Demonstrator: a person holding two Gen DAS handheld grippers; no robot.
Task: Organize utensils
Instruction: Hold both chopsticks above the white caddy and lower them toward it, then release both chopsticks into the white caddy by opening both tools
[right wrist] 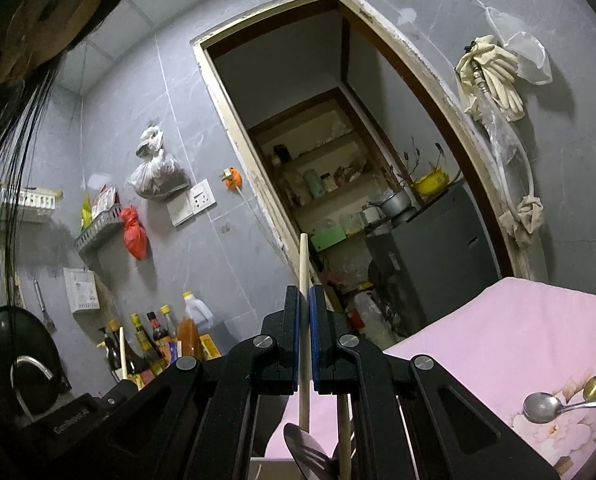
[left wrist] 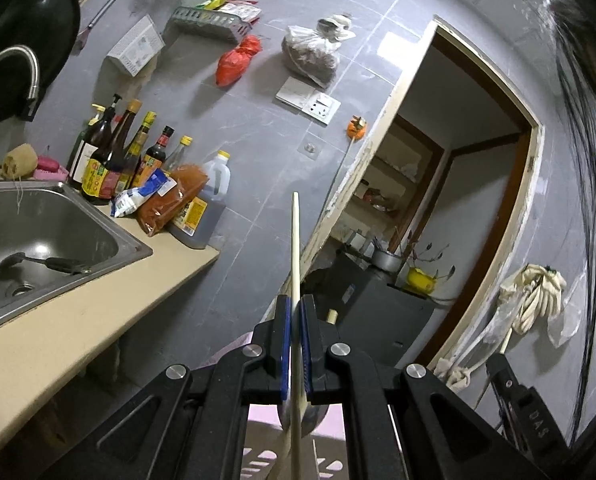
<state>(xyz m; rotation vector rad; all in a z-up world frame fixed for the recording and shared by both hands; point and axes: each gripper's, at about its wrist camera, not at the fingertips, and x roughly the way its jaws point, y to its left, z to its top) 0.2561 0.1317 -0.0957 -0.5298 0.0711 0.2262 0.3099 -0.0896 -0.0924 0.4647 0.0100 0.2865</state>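
Note:
My left gripper (left wrist: 296,308) is shut on a pale wooden chopstick (left wrist: 295,248) that points up and away past the blue pads. My right gripper (right wrist: 304,300) is shut on a second wooden chopstick (right wrist: 303,264), held upright. Below the right gripper a dark slotted spatula head (right wrist: 305,448) and another wooden stick (right wrist: 343,432) show. A silver spoon (right wrist: 545,406) and a gold spoon (right wrist: 593,387) lie on the pink floral cloth (right wrist: 477,344) at lower right. A black ladle and slotted turner (left wrist: 42,262) lie in the steel sink (left wrist: 130,240).
Sauce bottles and packets (left wrist: 146,176) crowd the beige counter (left wrist: 78,320) beside the sink. A faucet (left wrist: 14,68) and black wok lid (left wrist: 30,40) are at left. An open doorway (right wrist: 337,140) shows shelves and a grey cabinet (right wrist: 437,248). Bags and racks hang on the tiled wall.

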